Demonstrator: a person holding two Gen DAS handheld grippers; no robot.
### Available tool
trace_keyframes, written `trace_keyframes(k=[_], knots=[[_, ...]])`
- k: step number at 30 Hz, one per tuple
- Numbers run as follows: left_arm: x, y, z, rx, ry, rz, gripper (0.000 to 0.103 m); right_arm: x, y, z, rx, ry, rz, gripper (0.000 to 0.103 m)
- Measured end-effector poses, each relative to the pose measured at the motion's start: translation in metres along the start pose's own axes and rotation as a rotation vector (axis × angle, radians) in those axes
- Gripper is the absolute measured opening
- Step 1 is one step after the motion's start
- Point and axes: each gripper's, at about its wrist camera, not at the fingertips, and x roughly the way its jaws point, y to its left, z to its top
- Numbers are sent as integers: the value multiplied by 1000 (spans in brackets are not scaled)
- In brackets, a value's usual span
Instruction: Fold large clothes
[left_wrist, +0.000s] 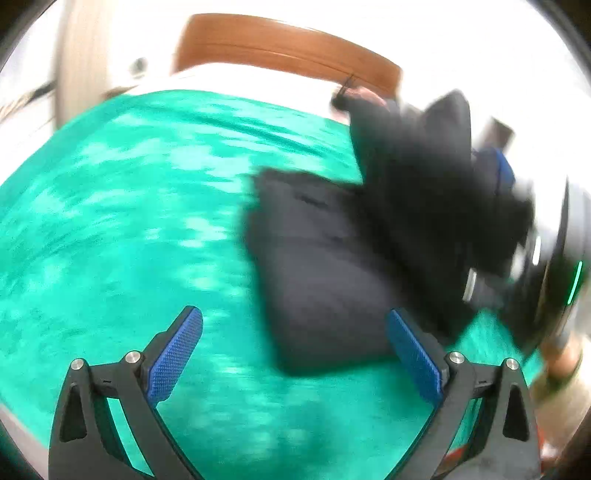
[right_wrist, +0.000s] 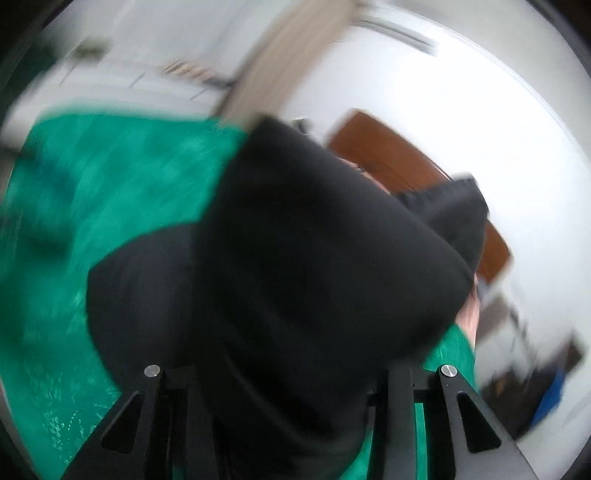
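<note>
A black garment (left_wrist: 325, 266) lies partly folded on the green cover (left_wrist: 110, 221), all of it blurred by motion. Its right part is lifted off the cover, up towards the right gripper's body (left_wrist: 546, 266) at the right edge. My left gripper (left_wrist: 293, 317) hangs open above the cover at the garment's near edge, with nothing pressed between its blue pads (left_wrist: 177, 354). In the right wrist view the black garment (right_wrist: 314, 258) bulges over my right gripper (right_wrist: 288, 373) and hides its fingertips. The cloth comes out from between the jaws, which are shut on it.
The green cover (right_wrist: 92, 206) spreads wide to the left of the garment. A curved brown wooden board (left_wrist: 288, 48) stands behind it against a white wall. A person's arm (left_wrist: 561, 358) shows at the lower right. Blurred dark furniture (right_wrist: 535, 387) stands off to the right.
</note>
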Motion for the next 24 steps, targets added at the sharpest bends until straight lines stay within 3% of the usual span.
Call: trace_keyframes(k=[2,5,12,16,17,18,19,20,22,24], knots=[[-7,32,11,-86,-15,-22,100,17,57,4,-191,7,14,39],[-3,40,32,-97,-23,-104,100,18,96,6,-323,-16,-27,39],[47,-15,95,44,28,-280,101,19,101,4,-325,-8,-49,39],[86,-57,115,121,114,-266,98,8,114,-1,-342,-18,-71,39],[97,-61,118,118,128,-247,92,6,118,-3,-337,-21,-72,40],[106,-61,121,100,146,-249,54,3,117,-3,-324,-24,-66,46],[110,-57,122,73,181,-274,40,-3,115,-2,-298,-34,-49,56],[111,-51,126,35,198,-290,37,-10,112,-1,-274,-41,-15,64],[109,-45,128,39,189,-285,30,-37,103,-1,-181,-75,104,89],[101,-36,127,52,181,-262,29,-63,91,-2,-78,-118,204,92]])
